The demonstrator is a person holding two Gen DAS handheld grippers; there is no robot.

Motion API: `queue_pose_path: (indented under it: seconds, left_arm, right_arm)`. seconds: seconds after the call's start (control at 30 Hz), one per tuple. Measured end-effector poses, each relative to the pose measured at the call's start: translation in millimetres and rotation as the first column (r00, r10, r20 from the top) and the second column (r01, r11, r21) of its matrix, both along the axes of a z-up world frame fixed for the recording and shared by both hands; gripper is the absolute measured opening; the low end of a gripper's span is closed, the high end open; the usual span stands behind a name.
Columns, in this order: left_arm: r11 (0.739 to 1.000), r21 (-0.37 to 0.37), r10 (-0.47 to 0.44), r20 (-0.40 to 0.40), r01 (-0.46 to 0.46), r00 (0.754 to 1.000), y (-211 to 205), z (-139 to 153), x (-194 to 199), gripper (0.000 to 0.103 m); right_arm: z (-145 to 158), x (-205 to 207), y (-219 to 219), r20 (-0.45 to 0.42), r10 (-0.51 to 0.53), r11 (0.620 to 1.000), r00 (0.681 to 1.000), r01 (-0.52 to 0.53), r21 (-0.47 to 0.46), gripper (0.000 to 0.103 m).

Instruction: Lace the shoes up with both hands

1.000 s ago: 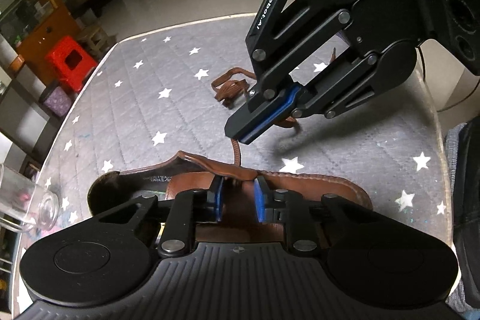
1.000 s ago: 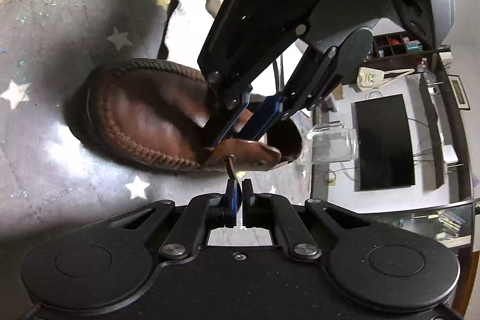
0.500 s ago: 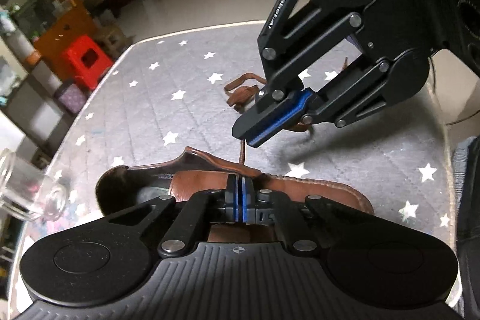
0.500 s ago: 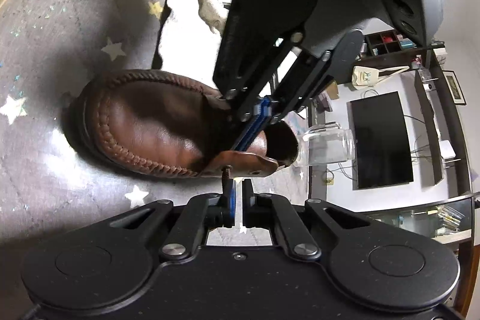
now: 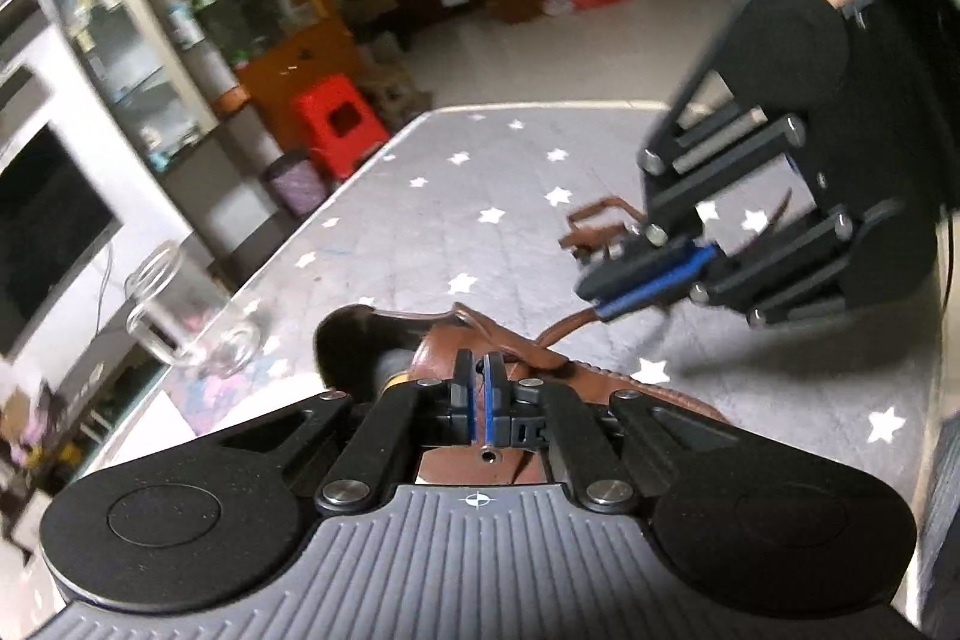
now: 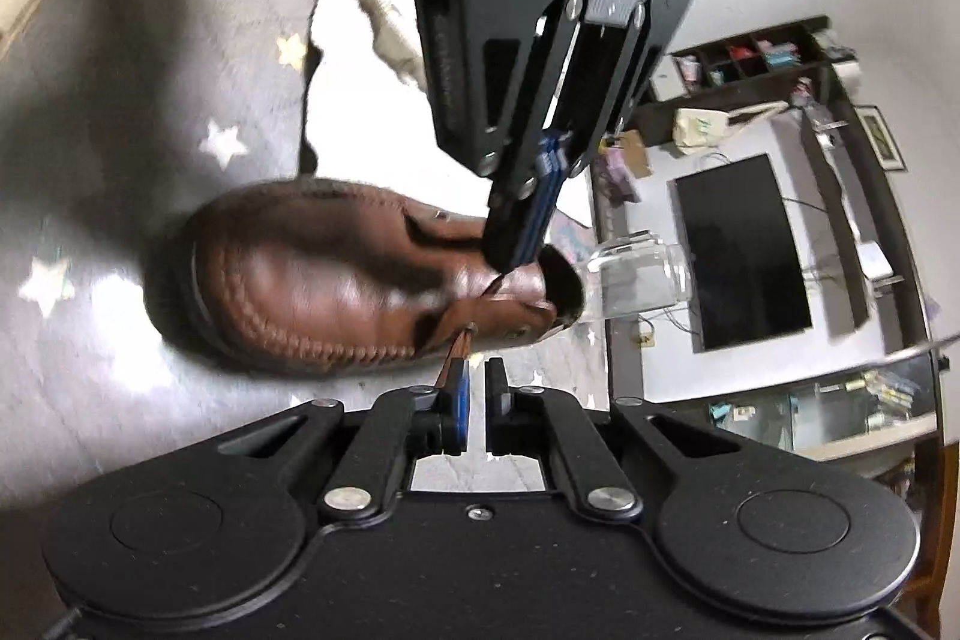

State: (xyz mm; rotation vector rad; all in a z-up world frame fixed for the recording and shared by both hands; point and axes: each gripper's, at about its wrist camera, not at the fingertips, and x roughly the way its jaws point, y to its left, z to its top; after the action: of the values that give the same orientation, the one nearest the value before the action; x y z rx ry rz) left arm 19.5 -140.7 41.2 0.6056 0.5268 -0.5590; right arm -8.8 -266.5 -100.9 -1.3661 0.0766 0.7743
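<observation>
Here the brown leather shoe [image 6: 312,280] lay lengthwise on the bench [image 6: 108,160], toe left in the right view; both grippers' fingers pinched its brown lace [image 5: 564,328].

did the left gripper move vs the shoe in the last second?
Yes. The left gripper shifted along the shoe from mid-tongue toward the heel opening, shut.

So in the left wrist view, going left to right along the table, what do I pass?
Clear glass jar → brown leather shoe → brown lace → right gripper.
</observation>
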Motion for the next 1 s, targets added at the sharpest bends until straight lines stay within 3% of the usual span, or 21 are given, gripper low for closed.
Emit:
queue_pose_path:
  seconds: [0.23, 0.33, 0.8, 0.93, 1.0]
  left_arm:
    - [0.988, -0.058, 0.146, 0.063, -0.142, 0.987, 36, 18, -28, 0.002]
    - [0.983, -0.08, 0.17, 0.076, -0.164, 0.982, 47, 31, -39, 0.002]
    - [0.987, -0.086, 0.143, 0.085, -0.135, 0.986, 44, 45, -63, 0.002]
    - [0.988, -0.083, 0.135, 0.085, -0.128, 0.987, 43, 46, -65, 0.002]
    - [0.989, -0.08, 0.128, 0.087, -0.121, 0.988, 47, 43, -65, 0.002]
  right_arm:
    - [5, -5, 0, -0.028, -0.056, 0.994, 0.998, 0.059, 0.093, 0.004]
    - [5, -5, -2, -0.04, -0.081, 0.988, 0.996, 0.086, 0.129, 0.004]
    - [29, -6, 30, -0.087, -0.027, 0.937, 0.996, 0.056, 0.346, 0.004]
    - [31, -6, 36, -0.085, -0.004, 0.933, 0.996, 0.035, 0.358, 0.018]
    - [31, -6, 38, -0.072, 0.007, 0.934, 0.997, 0.019, 0.357, 0.018]
